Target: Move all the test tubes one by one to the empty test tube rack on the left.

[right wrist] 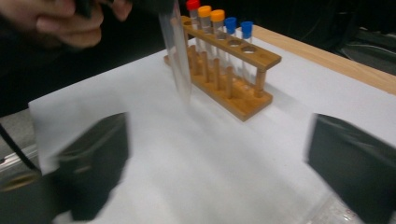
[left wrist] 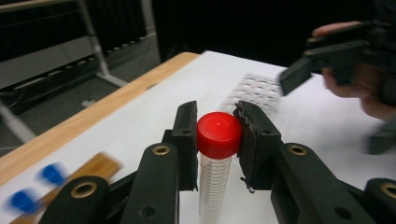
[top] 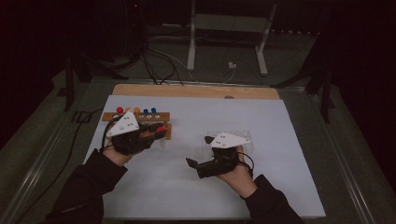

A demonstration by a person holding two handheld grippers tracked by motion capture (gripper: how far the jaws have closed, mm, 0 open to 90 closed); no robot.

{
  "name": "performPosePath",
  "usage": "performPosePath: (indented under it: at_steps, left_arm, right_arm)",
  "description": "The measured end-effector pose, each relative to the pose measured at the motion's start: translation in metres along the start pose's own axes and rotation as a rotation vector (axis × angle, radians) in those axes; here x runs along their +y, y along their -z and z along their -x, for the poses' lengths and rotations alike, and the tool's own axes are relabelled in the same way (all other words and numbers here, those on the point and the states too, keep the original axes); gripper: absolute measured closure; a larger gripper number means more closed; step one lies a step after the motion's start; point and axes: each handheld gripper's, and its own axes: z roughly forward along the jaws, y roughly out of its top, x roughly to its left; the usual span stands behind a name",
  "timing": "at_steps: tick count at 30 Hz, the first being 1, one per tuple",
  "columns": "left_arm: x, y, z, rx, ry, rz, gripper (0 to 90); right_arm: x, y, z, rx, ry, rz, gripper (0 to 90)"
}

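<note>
My left gripper (left wrist: 217,122) is shut on the red cap of a clear graduated tube (left wrist: 214,186), which hangs upright between its jaws. In the high view the left gripper (top: 161,130) holds it just in front of the wooden tube rack (top: 161,115). In the right gripper view that tube (right wrist: 177,56) hangs above the paper, beside the rack (right wrist: 240,100). The rack holds red-, orange- and blue-capped tubes (right wrist: 217,28). My right gripper (right wrist: 219,168) stands wide open with nothing between its jaws. It rests low at the table's middle (top: 198,150).
A clear plastic tray with a grid of holes (top: 243,139) lies just behind the right gripper, and appears again (left wrist: 259,88) in the left gripper view. White paper (top: 196,116) covers the wooden table (top: 196,91). Metal stand legs (top: 191,42) and cables lie on the floor beyond.
</note>
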Motion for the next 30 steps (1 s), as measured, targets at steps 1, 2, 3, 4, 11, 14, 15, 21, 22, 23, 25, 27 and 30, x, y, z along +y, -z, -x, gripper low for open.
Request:
performPosePath:
  at_steps: [1, 2, 3, 4, 11, 14, 15, 21, 22, 23, 25, 27, 30]
  left_arm:
    - [0.0, 0.005, -0.003, 0.014, 0.004, 0.005, 71.6]
    - [-0.001, 0.009, -0.006, 0.031, 0.011, 0.012, 71.6]
    - [-0.001, 0.013, -0.009, 0.047, 0.016, 0.016, 71.6]
    - [-0.001, 0.017, -0.012, 0.063, 0.016, 0.017, 71.6]
    - [-0.005, 0.045, -0.04, 0.194, 0.048, 0.03, 71.6]
    - [-0.009, 0.054, -0.052, 0.247, 0.067, 0.034, 71.6]
    - [-0.01, 0.057, -0.056, 0.268, 0.068, 0.03, 71.6]
    - [-0.019, 0.067, -0.084, 0.372, 0.114, 0.042, 71.6]
    - [-0.021, 0.067, -0.088, 0.397, 0.114, 0.04, 71.6]
    - [-0.022, 0.067, -0.092, 0.406, 0.126, 0.043, 71.6]
    - [-0.026, 0.065, -0.099, 0.434, 0.134, 0.048, 71.6]
    - [-0.029, 0.063, -0.105, 0.457, 0.141, 0.057, 71.6]
    - [-0.035, 0.061, -0.114, 0.494, 0.164, 0.087, 71.5]
  right_arm:
    - [0.0, 0.0, 0.0, 0.007, 0.001, 0.001, 0.0]
    - [0.0, 0.0, -0.001, 0.002, 0.004, 0.0, 0.0]
    - [0.0, 0.0, -0.001, 0.007, 0.004, 0.0, 0.0]
    - [0.0, 0.001, 0.0, 0.022, -0.002, 0.008, 0.0]
    - [0.001, 0.003, 0.001, 0.022, -0.003, 0.018, 0.0]
    - [0.0, 0.003, 0.002, 0.019, -0.004, 0.018, 0.0]
    - [0.0, 0.003, 0.003, 0.02, -0.007, 0.022, 0.0]
    - [0.001, 0.002, 0.002, 0.017, 0.0, 0.021, 0.0]
    - [0.0, 0.002, 0.002, 0.018, -0.001, 0.021, 0.0]
    - [0.0, 0.002, 0.002, 0.019, -0.003, 0.021, 0.0]
    - [0.0, 0.002, 0.003, 0.022, -0.008, 0.022, 0.0]
    - [0.0, 0.002, 0.003, 0.023, -0.008, 0.023, 0.0]
    - [0.0, 0.002, 0.004, 0.021, -0.008, 0.026, 0.0]
